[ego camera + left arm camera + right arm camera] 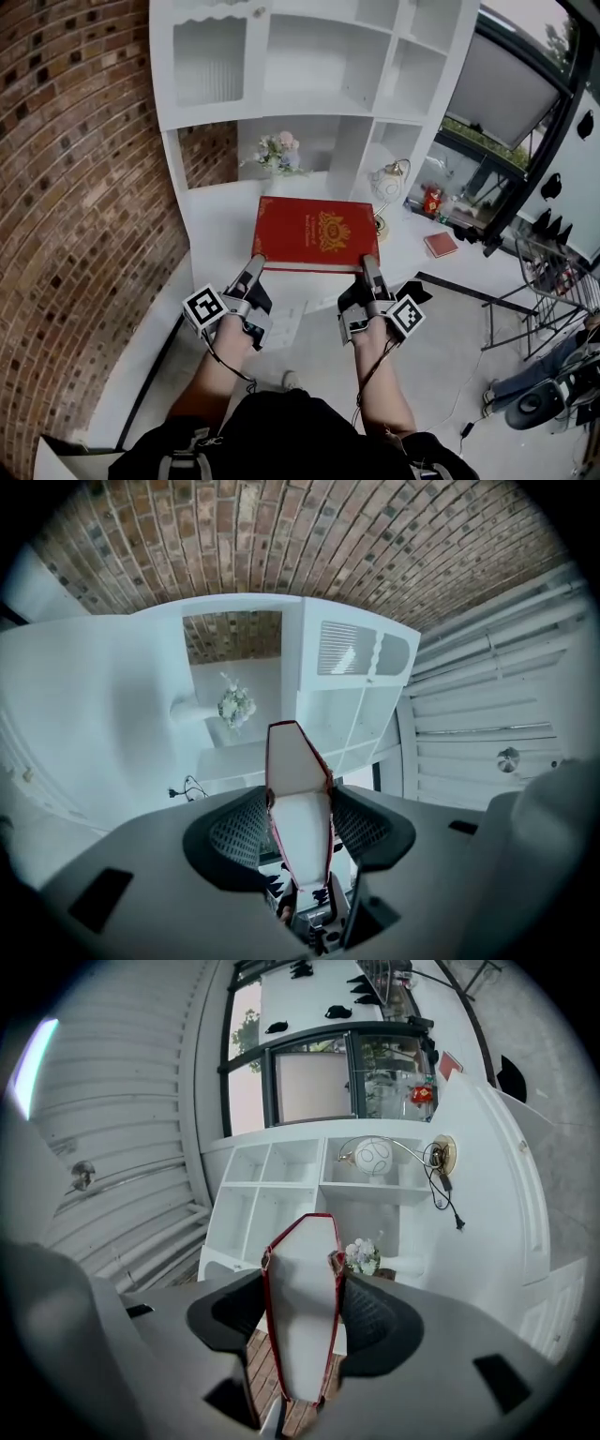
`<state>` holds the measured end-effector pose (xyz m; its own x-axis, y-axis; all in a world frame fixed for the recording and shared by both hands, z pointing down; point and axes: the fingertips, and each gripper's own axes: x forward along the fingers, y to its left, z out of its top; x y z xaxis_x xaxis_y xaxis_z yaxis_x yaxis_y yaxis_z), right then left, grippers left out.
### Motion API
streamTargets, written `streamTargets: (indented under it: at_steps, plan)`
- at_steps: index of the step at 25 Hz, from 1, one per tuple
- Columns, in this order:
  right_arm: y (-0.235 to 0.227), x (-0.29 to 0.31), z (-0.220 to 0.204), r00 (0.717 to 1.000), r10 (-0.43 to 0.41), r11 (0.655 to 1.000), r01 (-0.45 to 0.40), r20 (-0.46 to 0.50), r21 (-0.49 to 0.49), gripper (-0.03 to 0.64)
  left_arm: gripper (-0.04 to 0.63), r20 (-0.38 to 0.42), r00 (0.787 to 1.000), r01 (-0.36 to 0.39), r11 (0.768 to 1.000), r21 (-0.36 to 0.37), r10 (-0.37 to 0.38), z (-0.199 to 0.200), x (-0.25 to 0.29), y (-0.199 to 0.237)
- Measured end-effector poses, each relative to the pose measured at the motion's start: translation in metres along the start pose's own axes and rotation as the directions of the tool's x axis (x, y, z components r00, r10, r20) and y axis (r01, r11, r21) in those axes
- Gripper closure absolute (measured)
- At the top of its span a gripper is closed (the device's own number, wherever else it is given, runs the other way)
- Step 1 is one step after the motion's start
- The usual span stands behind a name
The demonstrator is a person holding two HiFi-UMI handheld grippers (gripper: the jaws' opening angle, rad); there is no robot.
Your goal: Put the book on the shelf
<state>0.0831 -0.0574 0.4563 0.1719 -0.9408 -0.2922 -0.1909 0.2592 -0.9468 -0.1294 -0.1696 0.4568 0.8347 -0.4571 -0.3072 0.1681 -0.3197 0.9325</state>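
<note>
A large red book (pixel 316 233) with a gold emblem is held flat in the air in front of the white shelf unit (pixel 309 75). My left gripper (pixel 251 272) is shut on its near left corner and my right gripper (pixel 370 273) on its near right corner. In the left gripper view the book's white page edge (pixel 298 808) stands clamped between the black pads. The right gripper view shows the same book edge (pixel 302 1307) pressed between its pads, with the shelf compartments (pixel 281 1185) beyond.
A white desk top (pixel 225 234) lies under the shelf, with a flower bouquet (pixel 277 150), a desk lamp (pixel 390 178) and a small red book (pixel 441 245). A brick wall (pixel 75 187) runs along the left. Windows and a metal rack (pixel 544 281) stand on the right.
</note>
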Motion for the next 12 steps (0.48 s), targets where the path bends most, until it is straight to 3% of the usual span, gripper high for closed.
streamTargets:
  at_steps: [12]
  plan:
    - [-0.047, 0.135, 0.059, 0.995, -0.033, 0.999, 0.036, -0.094, 0.029, 0.357, 0.367, 0.079, 0.995, -0.058, 0.998, 0.009, 0.057, 0.049, 0.119, 0.047]
